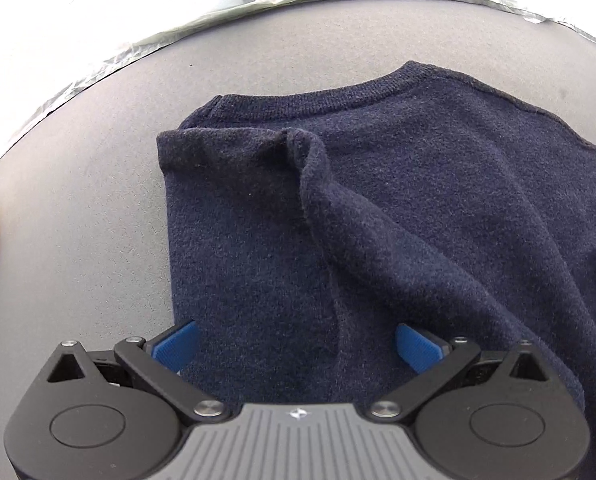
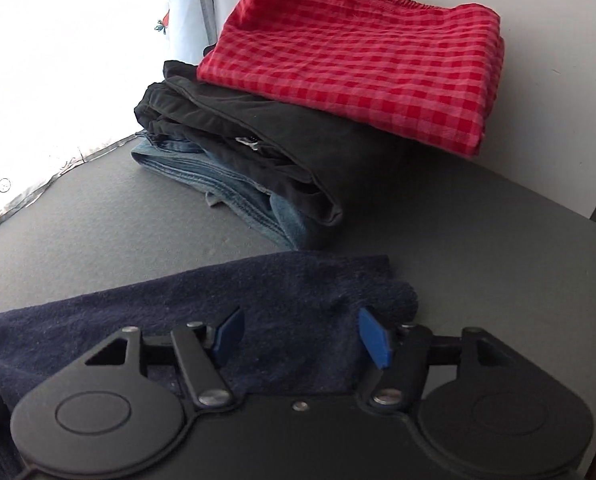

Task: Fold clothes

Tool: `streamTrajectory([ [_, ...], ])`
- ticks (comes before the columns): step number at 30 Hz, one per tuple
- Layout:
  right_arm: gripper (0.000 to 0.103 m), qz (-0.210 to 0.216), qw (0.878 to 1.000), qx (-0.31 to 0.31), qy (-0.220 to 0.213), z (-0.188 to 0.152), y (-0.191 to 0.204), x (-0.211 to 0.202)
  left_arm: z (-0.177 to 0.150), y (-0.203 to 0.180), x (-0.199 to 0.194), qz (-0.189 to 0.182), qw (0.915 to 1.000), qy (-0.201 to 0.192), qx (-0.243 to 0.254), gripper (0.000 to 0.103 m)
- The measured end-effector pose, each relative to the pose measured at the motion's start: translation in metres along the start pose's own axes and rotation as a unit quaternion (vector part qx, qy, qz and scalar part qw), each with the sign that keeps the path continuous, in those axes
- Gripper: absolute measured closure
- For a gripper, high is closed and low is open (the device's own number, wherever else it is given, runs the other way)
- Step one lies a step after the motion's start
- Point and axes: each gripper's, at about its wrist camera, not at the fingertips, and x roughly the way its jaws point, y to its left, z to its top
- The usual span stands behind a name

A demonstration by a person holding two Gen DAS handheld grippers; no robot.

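A navy knit sweater (image 1: 397, 200) lies on the grey table (image 1: 98, 220), collar toward the far edge, with its left side and sleeve folded over the body. My left gripper (image 1: 296, 346) hovers over the folded part with its blue pads (image 1: 176, 344) wide apart and nothing pinched. In the right wrist view the sweater (image 2: 258, 300) lies in a rumpled fold just ahead of my right gripper (image 2: 298, 338). Its blue pads (image 2: 371, 338) stand apart above the cloth, open, not pressing on it.
A stack of folded clothes stands past the sweater: a red checked garment (image 2: 357, 64) on top, a black one (image 2: 266, 148) under it, blue denim (image 2: 218, 188) at the bottom. The table's taped far edge (image 1: 138, 46) and rounded right corner (image 2: 593, 240) are close.
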Motion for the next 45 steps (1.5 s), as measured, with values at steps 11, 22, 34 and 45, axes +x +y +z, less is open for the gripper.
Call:
streamTrajectory([
  [11,0.020,-0.055,0.997,0.039,0.022,-0.003,-0.022,0.022,0.003,0.029,0.018,-0.061,0.9968,0.016,-0.050,0.000],
  [22,0.091,0.133,0.969,0.200,0.058,-0.006,-0.028,0.001,-0.008,0.029,0.017,-0.064,0.9966,-0.008,-0.050,0.000],
  [34,0.085,0.543,0.655,0.391,0.352,-0.077,0.165,-0.031,-0.045,0.064,-0.020,-0.096,0.9872,-0.043,-0.120,0.000],
  [45,0.050,0.507,0.632,0.425,0.405,-0.105,0.187,-0.025,-0.081,0.076,-0.043,-0.136,0.9763,-0.069,-0.154,0.000],
])
